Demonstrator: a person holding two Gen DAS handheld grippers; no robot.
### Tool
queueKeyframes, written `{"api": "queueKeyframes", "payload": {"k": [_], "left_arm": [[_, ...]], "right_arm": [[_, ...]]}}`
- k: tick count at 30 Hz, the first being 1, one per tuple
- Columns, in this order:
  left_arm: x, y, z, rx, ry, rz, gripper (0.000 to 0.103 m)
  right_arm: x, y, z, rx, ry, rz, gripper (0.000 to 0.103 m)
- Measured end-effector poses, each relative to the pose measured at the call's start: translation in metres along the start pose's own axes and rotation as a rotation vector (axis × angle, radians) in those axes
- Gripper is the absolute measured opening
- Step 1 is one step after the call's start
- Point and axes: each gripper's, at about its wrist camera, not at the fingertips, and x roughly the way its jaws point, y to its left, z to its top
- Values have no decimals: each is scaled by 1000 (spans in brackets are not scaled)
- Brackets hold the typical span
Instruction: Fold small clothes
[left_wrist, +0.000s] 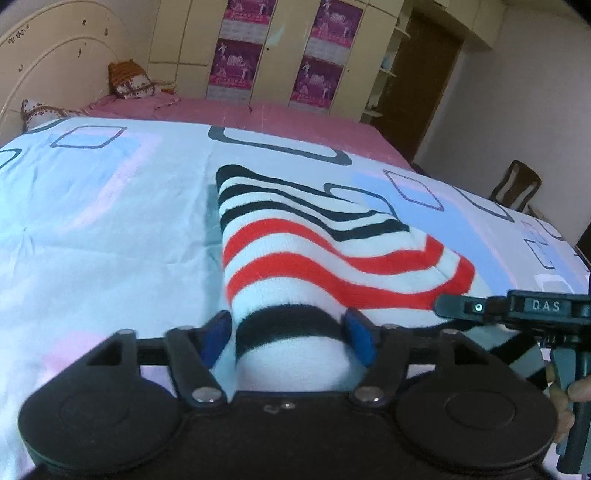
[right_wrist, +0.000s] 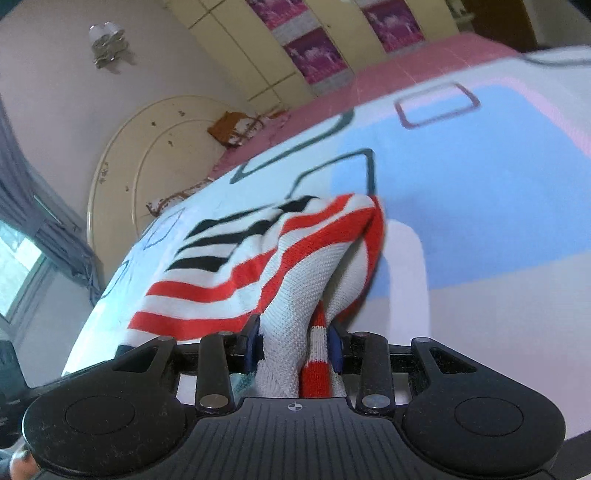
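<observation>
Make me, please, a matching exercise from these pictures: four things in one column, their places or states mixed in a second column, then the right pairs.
Things:
1. striped garment
2. right tongs
3. orange pillow
4. purple posters

Places or states:
A. on the wardrobe doors
B. closed on bunched cloth
C. against the headboard
D. on the light blue bed cover

Pairs: 1-D, 2-B, 3-C, 4-A
</observation>
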Motion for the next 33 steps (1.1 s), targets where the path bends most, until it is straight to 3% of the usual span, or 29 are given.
{"api": "queueKeyframes", "payload": {"k": [7,16,20,24,28,33], "left_arm": [[-11,0,9,27,15,19,67],[-30,3,26,9,-81,41,50],[-5,-6,41,29,-71,49,44],[23,-4,46,54,-50,87,44],[38,4,41,56,-17,97,48],[28,2,43,67,-17,105,47]], "right_arm": [[-5,7,6,-24,12,-18,40],[-29,25,32,-109,-95,-99,42],[-9,54,42,-245,-107,-162,42],[24,63,41,-323,-70,-215,42],[48,44,33,-342,-60,-311,40],[48,39,33,-327,-63,-318,40]]}}
